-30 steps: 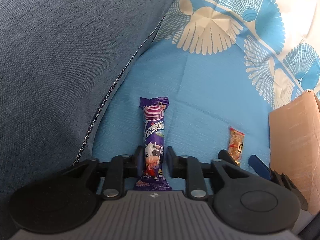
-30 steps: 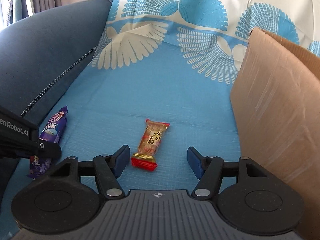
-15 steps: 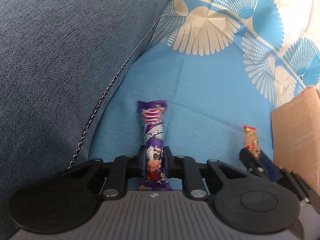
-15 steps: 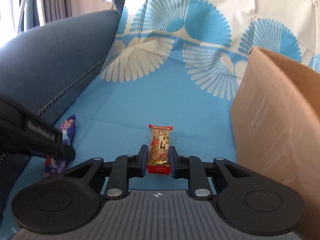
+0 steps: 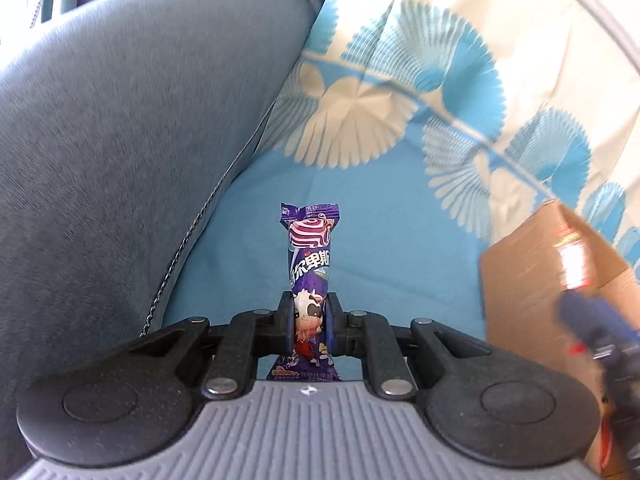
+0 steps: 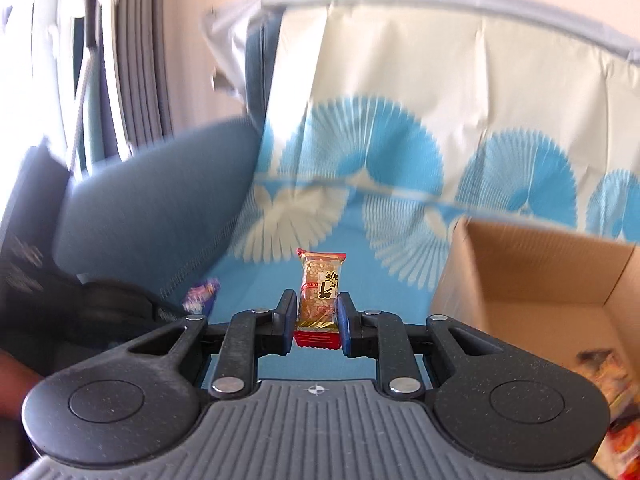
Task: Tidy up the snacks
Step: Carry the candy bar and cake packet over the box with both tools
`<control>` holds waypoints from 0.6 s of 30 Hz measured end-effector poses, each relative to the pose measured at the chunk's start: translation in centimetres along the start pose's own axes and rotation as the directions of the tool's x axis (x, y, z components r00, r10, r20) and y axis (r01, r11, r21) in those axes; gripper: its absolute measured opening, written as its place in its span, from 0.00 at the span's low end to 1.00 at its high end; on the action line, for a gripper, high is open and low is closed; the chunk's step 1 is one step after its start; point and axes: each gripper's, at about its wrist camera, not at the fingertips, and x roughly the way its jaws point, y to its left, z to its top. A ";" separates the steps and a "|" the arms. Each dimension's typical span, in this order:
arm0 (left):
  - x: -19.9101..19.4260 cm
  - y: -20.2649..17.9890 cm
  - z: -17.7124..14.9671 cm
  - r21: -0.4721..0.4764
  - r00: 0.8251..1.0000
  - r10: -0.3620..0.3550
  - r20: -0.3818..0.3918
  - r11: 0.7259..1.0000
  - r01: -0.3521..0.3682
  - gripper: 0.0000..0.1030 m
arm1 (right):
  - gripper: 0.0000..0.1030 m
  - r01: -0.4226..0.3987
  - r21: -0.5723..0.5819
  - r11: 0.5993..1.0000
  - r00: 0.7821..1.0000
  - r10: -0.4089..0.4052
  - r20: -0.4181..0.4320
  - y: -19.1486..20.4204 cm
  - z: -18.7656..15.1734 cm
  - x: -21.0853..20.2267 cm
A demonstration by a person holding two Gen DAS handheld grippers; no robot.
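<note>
Right wrist view: right gripper (image 6: 316, 320) clamps a peanut bar (image 6: 321, 292) near the box (image 6: 520, 264), which already holds snacks. Left gripper (image 5: 308, 326) pinches a purple candy (image 5: 310, 264); neither is boxed yet.

My left wrist camera is looking steeply down along my left gripper (image 5: 308, 322) at the blue cloth (image 5: 400, 248), close in, with the sofa arm (image 5: 132, 152) filling its left side. My right wrist camera is facing flatter — toward the backrest, over the cardboard box (image 6: 536, 280). Both are sharing cloth, sofa arm and box.
</note>
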 end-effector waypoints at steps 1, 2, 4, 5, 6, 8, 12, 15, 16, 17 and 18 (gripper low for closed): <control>-0.5 -0.2 0.0 0.006 1.000 -0.007 0.013 1.000 0.007 0.15 | 0.22 -0.006 0.001 1.000 1.000 0.006 0.022 -0.4 0.7 -1.1; -0.9 -0.4 0.0 0.012 1.000 -0.014 0.025 1.000 0.014 0.15 | 0.22 -0.011 0.000 1.000 0.999 0.011 0.042 -1.0 1.3 -2.2; -1.9 -1.1 -0.1 0.026 0.998 -0.027 0.049 0.999 0.026 0.15 | 0.22 -0.015 -0.010 1.000 0.997 0.015 0.077 -2.3 2.4 -4.3; -2.4 -1.4 -0.1 0.036 0.998 -0.034 0.062 0.999 0.031 0.15 | 0.22 -0.017 -0.019 1.000 0.996 0.019 0.091 -3.1 2.8 -5.4; -2.9 -1.8 -0.2 0.047 0.996 -0.040 0.076 0.998 0.037 0.15 | 0.22 -0.020 -0.030 0.999 0.995 0.023 0.096 -3.8 3.1 -6.2; -3.9 -2.7 -0.4 0.078 0.993 -0.050 0.103 0.996 0.042 0.15 | 0.22 0.000 -0.062 0.998 0.994 0.007 0.110 -5.3 3.4 -8.0; -5.2 -4.6 -0.8 0.131 0.988 -0.070 0.138 0.990 0.051 0.15 | 0.22 0.056 -0.085 0.995 0.990 -0.044 0.136 -8.7 2.2 -10.3; -5.8 -5.9 -1.1 0.161 0.985 -0.083 0.152 0.985 0.058 0.15 | 0.22 0.091 -0.022 0.996 0.991 -0.089 0.102 -11.1 0.3 -10.6; -5.9 -6.3 -1.2 0.168 0.984 -0.086 0.153 0.984 0.060 0.15 | 0.22 0.102 -0.009 0.995 0.991 -0.101 0.091 -11.7 0.0 -10.7; -6.0 -6.6 -1.2 0.171 0.984 -0.091 0.154 0.983 0.065 0.15 | 0.22 0.116 -0.002 0.993 0.989 -0.115 0.088 -12.2 -0.2 -10.9; -6.2 -7.0 -1.3 0.172 0.983 -0.099 0.154 0.982 0.072 0.15 | 0.22 0.125 0.008 0.992 0.987 -0.126 0.097 -12.7 -0.2 -11.2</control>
